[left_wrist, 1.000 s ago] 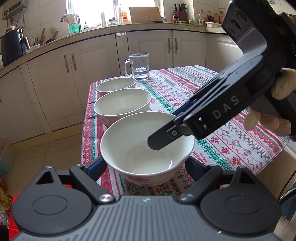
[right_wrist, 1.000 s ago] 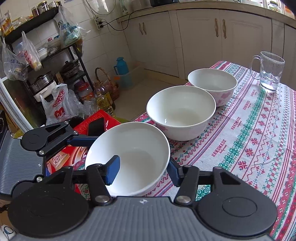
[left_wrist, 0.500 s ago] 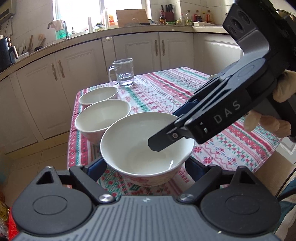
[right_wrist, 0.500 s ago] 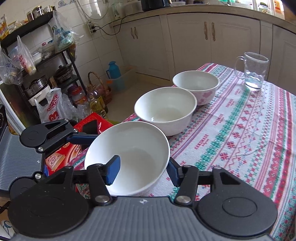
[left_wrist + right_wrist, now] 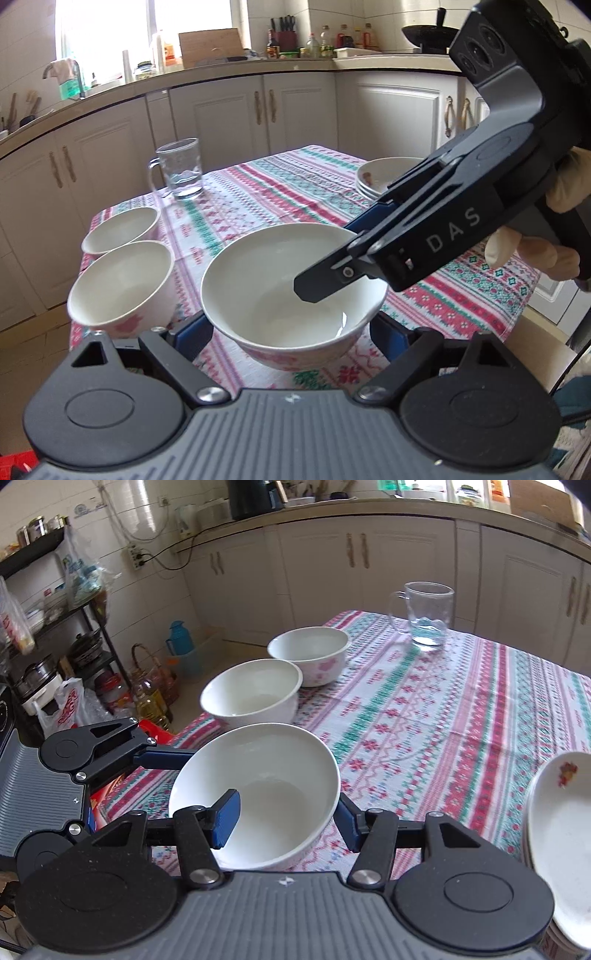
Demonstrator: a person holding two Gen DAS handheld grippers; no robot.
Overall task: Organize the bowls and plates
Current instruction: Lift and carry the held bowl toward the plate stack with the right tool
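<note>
Since 1 second ago the large white bowl (image 5: pixel 291 295) has been carried sideways over the patterned tablecloth (image 5: pixel 461 709), away from the 2 smaller bowls: the nearer small bowl (image 5: pixel 120 286) and the farther small bowl (image 5: pixel 120 230) now sit well off to its left in the left wrist view, where before all 3 stood in a line. A stack of plates (image 5: pixel 557 853) has come into sight at the right edge, and the glass mug (image 5: pixel 424 614) has slid across the background. The left gripper (image 5: pixel 291 334) straddles the bowl's outside, blue pads pressed to its 2 flanks. The right gripper (image 5: pixel 288 816) pinches the rim, 1 finger (image 5: pixel 226 818) inside the bowl and the other outside; its jaws have just eased apart slightly with the wall between them. Whether the bowl's foot touches the cloth is hidden behind the gripper bodies. The plate stack is cut off by the frame, and the cloth is blurred.
</note>
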